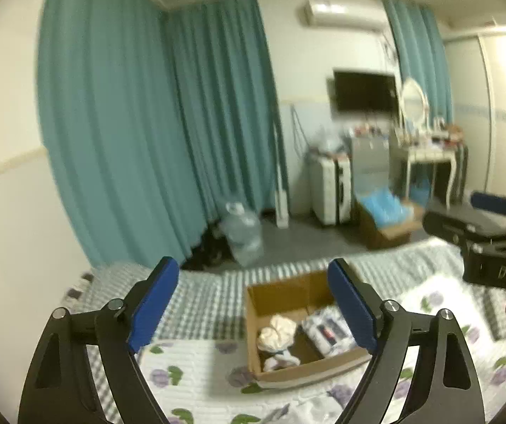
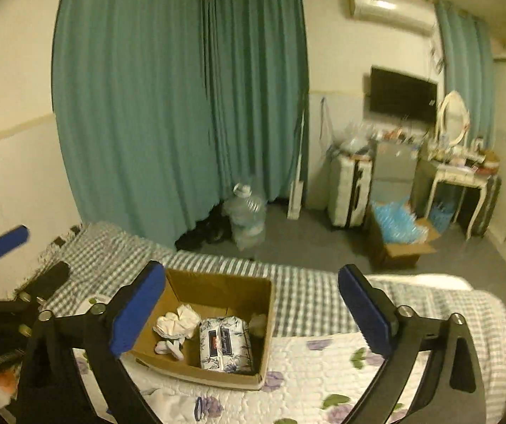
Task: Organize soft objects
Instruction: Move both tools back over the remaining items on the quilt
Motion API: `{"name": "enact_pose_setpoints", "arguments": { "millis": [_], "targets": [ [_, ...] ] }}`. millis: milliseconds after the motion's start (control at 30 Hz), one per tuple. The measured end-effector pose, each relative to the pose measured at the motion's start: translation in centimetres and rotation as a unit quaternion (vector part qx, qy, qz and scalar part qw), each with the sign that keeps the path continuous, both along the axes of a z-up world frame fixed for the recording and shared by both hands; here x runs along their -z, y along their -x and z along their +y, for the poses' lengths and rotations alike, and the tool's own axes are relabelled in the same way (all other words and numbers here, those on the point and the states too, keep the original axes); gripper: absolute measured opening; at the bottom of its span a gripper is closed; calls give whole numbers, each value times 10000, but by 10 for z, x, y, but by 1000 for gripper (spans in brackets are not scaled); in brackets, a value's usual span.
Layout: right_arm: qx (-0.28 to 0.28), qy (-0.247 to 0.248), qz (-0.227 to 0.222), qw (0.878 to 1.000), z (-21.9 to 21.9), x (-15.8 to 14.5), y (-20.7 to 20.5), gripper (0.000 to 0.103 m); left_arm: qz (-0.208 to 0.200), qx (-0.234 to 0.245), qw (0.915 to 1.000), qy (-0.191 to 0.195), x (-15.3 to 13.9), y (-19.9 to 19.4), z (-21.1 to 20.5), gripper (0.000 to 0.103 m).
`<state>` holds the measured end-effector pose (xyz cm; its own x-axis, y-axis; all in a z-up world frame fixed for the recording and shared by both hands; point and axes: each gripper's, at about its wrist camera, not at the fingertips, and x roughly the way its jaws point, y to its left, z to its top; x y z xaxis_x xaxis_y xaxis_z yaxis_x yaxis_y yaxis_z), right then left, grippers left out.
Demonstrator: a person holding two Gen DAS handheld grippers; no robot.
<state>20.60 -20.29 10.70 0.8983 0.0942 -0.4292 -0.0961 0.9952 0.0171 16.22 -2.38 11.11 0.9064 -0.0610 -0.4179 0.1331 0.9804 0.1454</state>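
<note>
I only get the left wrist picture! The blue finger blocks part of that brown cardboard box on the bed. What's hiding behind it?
Observer: The right wrist view shows the whole brown cardboard box: a flowery-wrapped soft pack lies in the middle.
Operator: Anything else inside?
Observer: A crumpled white cloth bundle sits left of the pack, apart from it.
Operator: Is my gripper holding something?
Observer: No, the left gripper is open and empty; so is the right gripper.
Operator: What's near the box on the quilt?
Observer: A small blue loop lies on the flowered white quilt in front of the box.
</note>
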Motion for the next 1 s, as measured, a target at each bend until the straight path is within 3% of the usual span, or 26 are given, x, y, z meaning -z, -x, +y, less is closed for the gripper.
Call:
{"name": "enact_pose_setpoints", "arguments": {
  "millis": [200,333,433,733,1000],
  "targets": [
    [64,168,-334,9993,13,-48,70,101,-628,-131,9977,240,-62,75,28,93],
    [-105,139,-494,9986,23,-60,108,101,-826,-244,9963,-23,-75,110,34,93],
    [-406,-34,-479,9980,29,-59,128,101,-893,-238,9957,-2,-75,129,40,93],
    [-788,-412,-246,9957,56,-21,152,101,-494,-270,9978,347,-36,141,57,93],
    [-803,-230,277,9961,71,67,137,101,390,-567,9968,413,52,122,70,93]
  ]
}}
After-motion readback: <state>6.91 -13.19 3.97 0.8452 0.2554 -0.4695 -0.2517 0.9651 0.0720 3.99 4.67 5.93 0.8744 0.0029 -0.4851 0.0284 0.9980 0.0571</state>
